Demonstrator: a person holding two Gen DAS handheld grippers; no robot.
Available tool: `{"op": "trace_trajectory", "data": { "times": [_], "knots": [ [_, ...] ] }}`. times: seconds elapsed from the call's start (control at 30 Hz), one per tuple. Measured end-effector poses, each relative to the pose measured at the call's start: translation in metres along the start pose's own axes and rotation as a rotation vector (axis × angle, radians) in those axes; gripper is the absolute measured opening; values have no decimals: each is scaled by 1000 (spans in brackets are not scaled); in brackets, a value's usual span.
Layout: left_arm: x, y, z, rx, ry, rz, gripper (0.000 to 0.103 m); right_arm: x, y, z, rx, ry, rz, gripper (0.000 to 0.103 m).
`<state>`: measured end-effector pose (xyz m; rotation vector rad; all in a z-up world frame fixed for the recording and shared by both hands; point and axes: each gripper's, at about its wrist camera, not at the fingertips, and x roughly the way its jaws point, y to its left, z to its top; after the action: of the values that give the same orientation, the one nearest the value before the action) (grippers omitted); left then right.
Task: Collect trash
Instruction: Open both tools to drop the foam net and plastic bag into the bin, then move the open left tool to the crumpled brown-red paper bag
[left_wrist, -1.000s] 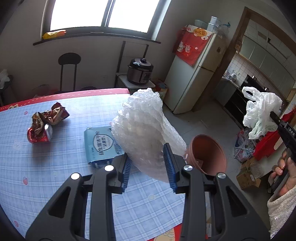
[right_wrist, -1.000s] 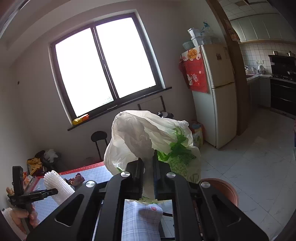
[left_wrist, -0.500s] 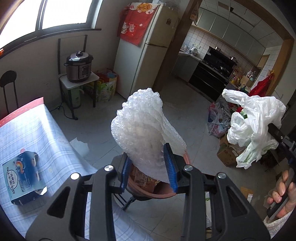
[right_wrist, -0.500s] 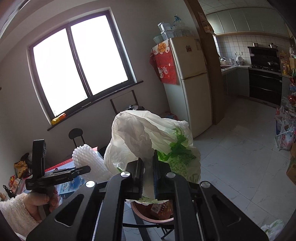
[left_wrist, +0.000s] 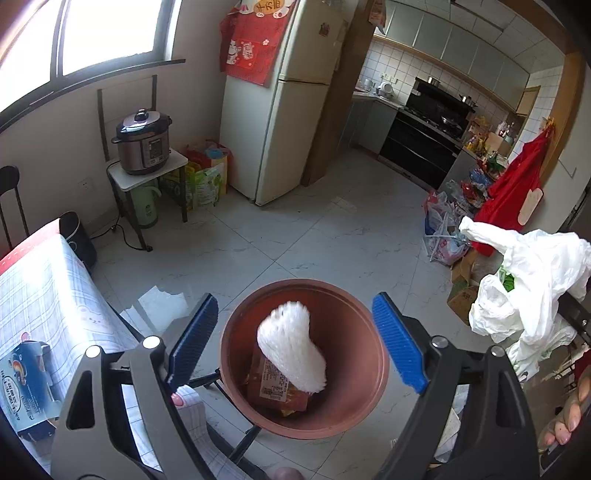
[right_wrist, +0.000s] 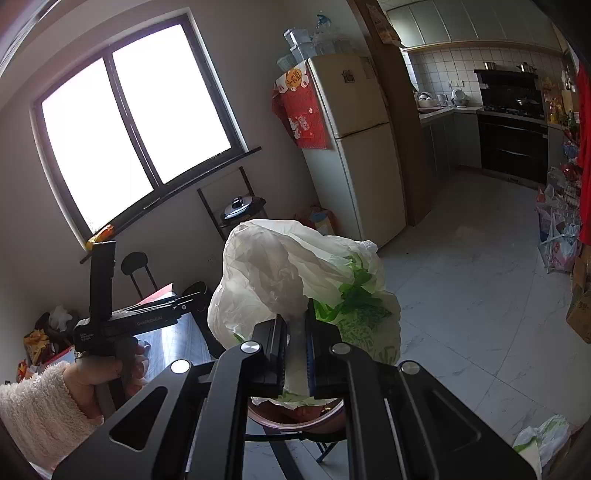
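the left gripper (left_wrist: 291, 341) hangs with its blue-padded fingers (left_wrist: 192, 339) spread wide and released, nothing between them, right above the terracotta-coloured trash bin (left_wrist: 373, 391). inside the bin a white foam net sleeve (left_wrist: 291, 347) sits upright on a printed snack wrapper (left_wrist: 273, 384). at 8 o'clock from the bin lies the table edge with its blue checked tablecloth (left_wrist: 40, 291), and a blue tissue box (left_wrist: 26, 384) rests on it at the far left.

the right gripper (right_wrist: 295, 347) has its fingers clenched on a crumpled white plastic bag (right_wrist: 280, 269) with green print; the bag bulges up from the pads toward 12 o'clock. under that gripper, at 6 o'clock, part of the bin's rim (right_wrist: 266, 419) shows. in the left wrist view the same bag appears at 3 o'clock from the bin, held above floor level.

a cream fridge (left_wrist: 291, 96) stands at 12 o'clock, with a pressure cooker (left_wrist: 142, 146) on a small stand at 10 o'clock.
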<state>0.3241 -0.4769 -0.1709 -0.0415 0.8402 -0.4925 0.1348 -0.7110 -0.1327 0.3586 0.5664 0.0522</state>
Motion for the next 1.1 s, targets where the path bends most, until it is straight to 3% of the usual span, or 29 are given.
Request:
{"op": "trace_trajectory", "data": {
  "times": [0.1, 0.33, 0.53, 0.77, 0.8, 0.83, 0.9, 1.1],
  "knots": [
    [-25, 27, -5, -56, -35, 35, 97, 10, 4, -1, 1, 13, 12, 9],
    [-100, 96, -28, -158, -99, 196, 97, 54, 28, -1, -68, 55, 8, 9],
    [-177, 159, -71, -292, -175, 322, 97, 107, 43, -7, -77, 140, -17, 9],
    [-266, 213, -128, -367, -223, 501, 97, 138, 56, -4, -59, 164, -33, 16],
    [-278, 221, -136, -381, -229, 523, 97, 141, 58, -3, -55, 167, -39, 28],
    [-290, 228, -145, -398, -234, 544, 97, 141, 61, -1, -55, 159, -50, 50],
    [-312, 242, -161, -436, -246, 579, 97, 135, 67, 1, -56, 116, -64, 72],
    [-357, 275, -191, -519, -270, 628, 97, 122, 92, 11, -37, 69, -46, 97]
  ]
}}
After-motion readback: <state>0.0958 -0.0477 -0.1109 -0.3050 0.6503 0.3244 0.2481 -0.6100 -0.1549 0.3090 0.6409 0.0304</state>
